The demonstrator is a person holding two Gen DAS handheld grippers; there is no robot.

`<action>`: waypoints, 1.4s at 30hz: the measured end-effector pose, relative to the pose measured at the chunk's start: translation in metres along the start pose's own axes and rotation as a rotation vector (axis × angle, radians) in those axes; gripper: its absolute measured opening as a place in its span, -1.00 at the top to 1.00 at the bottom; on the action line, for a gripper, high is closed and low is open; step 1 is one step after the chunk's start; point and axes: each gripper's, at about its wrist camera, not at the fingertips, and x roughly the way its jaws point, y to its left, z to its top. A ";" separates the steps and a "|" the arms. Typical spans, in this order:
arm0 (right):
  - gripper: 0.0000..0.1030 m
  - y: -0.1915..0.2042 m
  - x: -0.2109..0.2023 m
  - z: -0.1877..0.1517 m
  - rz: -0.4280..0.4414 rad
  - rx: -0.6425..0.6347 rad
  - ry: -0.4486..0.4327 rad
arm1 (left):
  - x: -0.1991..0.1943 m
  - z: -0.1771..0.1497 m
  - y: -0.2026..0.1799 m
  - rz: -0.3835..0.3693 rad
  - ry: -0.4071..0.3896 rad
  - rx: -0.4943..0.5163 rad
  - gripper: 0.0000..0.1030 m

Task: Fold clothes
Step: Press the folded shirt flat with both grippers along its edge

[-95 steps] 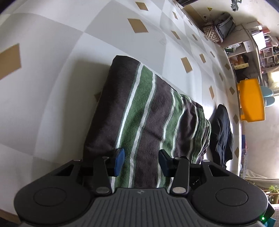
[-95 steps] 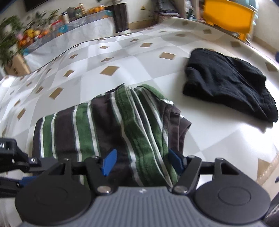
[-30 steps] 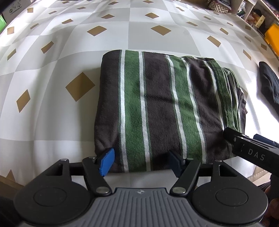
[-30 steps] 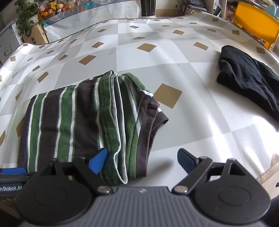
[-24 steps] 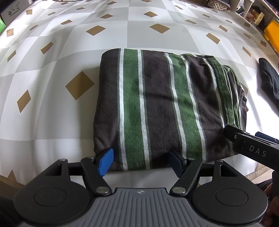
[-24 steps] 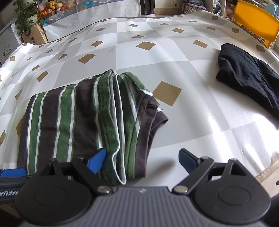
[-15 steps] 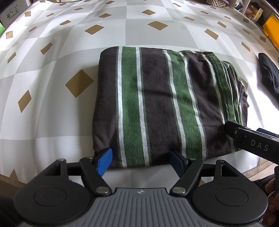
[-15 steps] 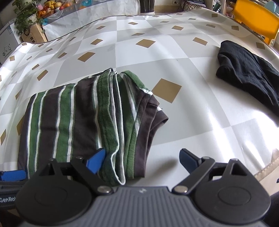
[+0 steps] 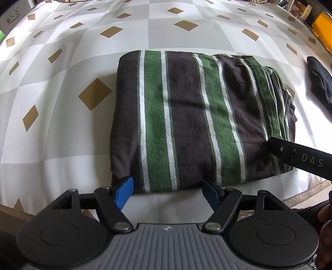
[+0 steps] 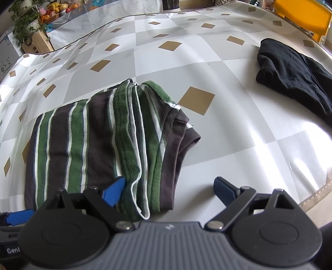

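Shirt (image 9: 199, 116) released (folded flat); both jaws wider.

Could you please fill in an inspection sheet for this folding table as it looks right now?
Surface: tablecloth in white and grey checks with tan diamonds, lying flat.
Job's things: striped shirt folded into a rectangle, its layered edges loose on the side toward the black garment, which lies apart, crumpled.
Clutter: nothing seen on the table.
Grippers: left gripper and right gripper both at the shirt's near edge, jaws open, nothing held.
Cables: nothing seen.
Surroundings: yellow chair, plants beyond the table.
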 end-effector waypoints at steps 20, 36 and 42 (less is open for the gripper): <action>-0.79 0.014 -0.011 0.016 0.088 -0.067 -0.106 | -0.007 0.024 0.008 0.004 -0.101 -0.087 -0.41; -0.82 0.022 0.021 0.016 0.017 -0.100 -0.085 | 0.016 0.038 0.002 0.013 -0.107 -0.078 -0.61; -0.85 0.022 0.028 0.026 0.012 -0.111 -0.111 | 0.021 0.050 0.003 0.012 -0.114 -0.082 -0.63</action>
